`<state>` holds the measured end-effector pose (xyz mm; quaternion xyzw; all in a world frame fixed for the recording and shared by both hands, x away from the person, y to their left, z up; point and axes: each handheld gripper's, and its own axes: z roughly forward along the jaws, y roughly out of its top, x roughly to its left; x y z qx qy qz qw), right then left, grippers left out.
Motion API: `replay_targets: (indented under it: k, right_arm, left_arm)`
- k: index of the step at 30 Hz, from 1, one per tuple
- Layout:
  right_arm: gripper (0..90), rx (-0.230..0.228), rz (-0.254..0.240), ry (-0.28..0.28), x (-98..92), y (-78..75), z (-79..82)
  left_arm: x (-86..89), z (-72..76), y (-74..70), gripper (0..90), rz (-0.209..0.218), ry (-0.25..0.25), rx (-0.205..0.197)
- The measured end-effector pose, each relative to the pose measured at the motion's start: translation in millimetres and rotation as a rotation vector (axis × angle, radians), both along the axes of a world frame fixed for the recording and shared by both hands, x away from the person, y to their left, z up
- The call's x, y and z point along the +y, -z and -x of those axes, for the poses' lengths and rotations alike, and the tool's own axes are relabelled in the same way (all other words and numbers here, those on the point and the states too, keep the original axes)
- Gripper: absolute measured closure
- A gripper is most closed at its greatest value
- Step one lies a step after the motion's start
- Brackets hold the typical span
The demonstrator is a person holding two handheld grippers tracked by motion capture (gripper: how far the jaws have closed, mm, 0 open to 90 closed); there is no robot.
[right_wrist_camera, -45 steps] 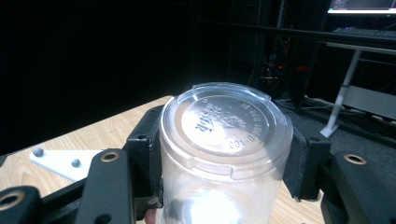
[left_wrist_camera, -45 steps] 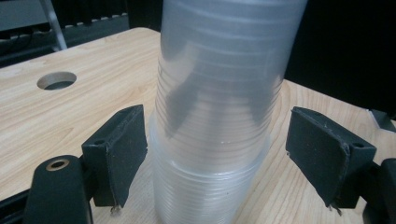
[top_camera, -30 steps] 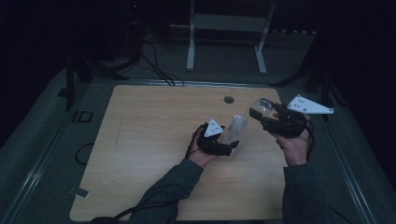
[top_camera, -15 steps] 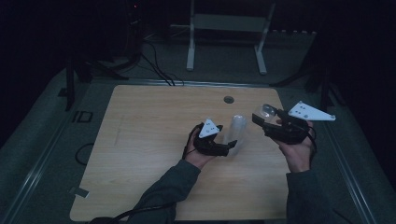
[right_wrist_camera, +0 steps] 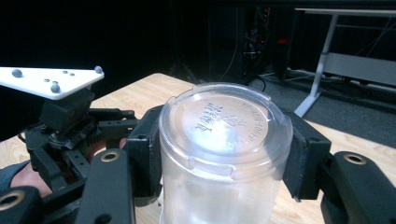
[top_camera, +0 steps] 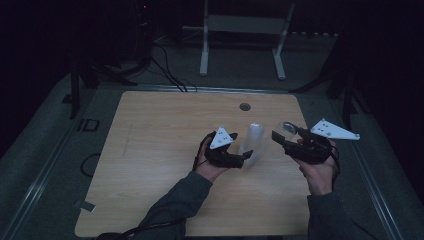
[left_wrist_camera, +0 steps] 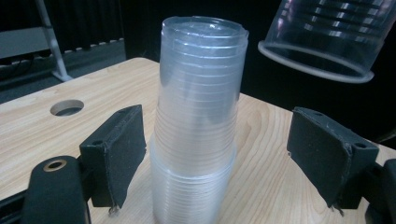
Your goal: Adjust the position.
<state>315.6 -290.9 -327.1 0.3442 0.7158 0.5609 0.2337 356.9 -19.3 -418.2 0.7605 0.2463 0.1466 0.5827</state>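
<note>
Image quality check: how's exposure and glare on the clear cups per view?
High view: underexposed, cup stack a pale, soft smear. Left gripper view: well lit, stack sharp, background black. Right gripper view: bright glare on the held cup base washes out its embossed marking; near fingers slightly soft.

From my station, the stack of cups (left_wrist_camera: 198, 126) looked like thin clear plastic, glossy and finely ribbed. The single cup (right_wrist_camera: 224, 149) was the same clear plastic, its base embossed and shiny. The table (top_camera: 165, 150) showed pale wood grain with a matt finish. The left gripper (left_wrist_camera: 224, 158) had matt black pads (left_wrist_camera: 119, 158) with a slightly rough face.
</note>
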Motion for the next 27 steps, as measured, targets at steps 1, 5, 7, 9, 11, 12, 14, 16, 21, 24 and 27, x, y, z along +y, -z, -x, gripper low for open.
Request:
replay_targets:
  k: [1, 5, 7, 9, 11, 12, 14, 16, 21, 24, 27]
  right_arm:
    - [40.9, 0.003, -0.004, 0.004, -0.2, 1.7, 0.7]
    - [40.9, 0.018, -0.026, 0.01, -0.8, 9.2, 2.4]
    - [40.9, 0.028, -0.033, 0.016, -1.0, 13.1, 2.5]
    - [40.9, 0.039, -0.046, 0.017, -1.0, 17.0, 2.2]
    - [40.9, 0.05, -0.053, 0.018, -0.6, 20.7, 2.0]
    - [40.9, 0.054, -0.055, 0.018, -0.1, 22.5, 2.0]
    - [40.9, 0.061, -0.057, 0.017, 0.4, 25.7, 2.2]
    - [40.9, 0.065, -0.063, 0.018, 1.0, 28.2, 2.6]
    - [40.8, 0.082, -0.088, 0.031, 1.5, 37.1, 3.4]
    - [40.8, 0.097, -0.102, 0.035, 1.7, 42.9, 3.2]
    - [40.8, 0.107, -0.119, 0.034, 2.1, 46.4, 3.1]
  left_arm:
    - [0.3, 0.7, -0.4, 19.6, 0.003, 0.002, -0.002]
    - [0.3, 4.4, -1.7, 19.6, 0.003, 0.012, -0.009]
    - [0.4, 6.0, -2.2, 19.6, 0.0, 0.019, -0.012]
    - [0.2, 7.6, -2.4, 19.6, 0.001, 0.022, -0.011]
    - [0.2, 8.9, -2.6, 19.6, -0.003, 0.025, -0.014]
    - [0.4, 9.4, -2.7, 19.6, -0.006, 0.026, -0.016]
    - [0.7, 10.4, -2.9, 19.6, -0.006, 0.029, -0.017]
    - [0.8, 11.5, -3.1, 19.6, -0.006, 0.03, -0.021]
    - [0.2, 14.0, -2.9, 19.6, -0.008, 0.036, -0.026]
    - [-0.3, 15.4, -2.6, 19.6, -0.01, 0.042, -0.028]
    - [0.0, 16.8, -2.9, 19.6, -0.008, 0.046, -0.029]
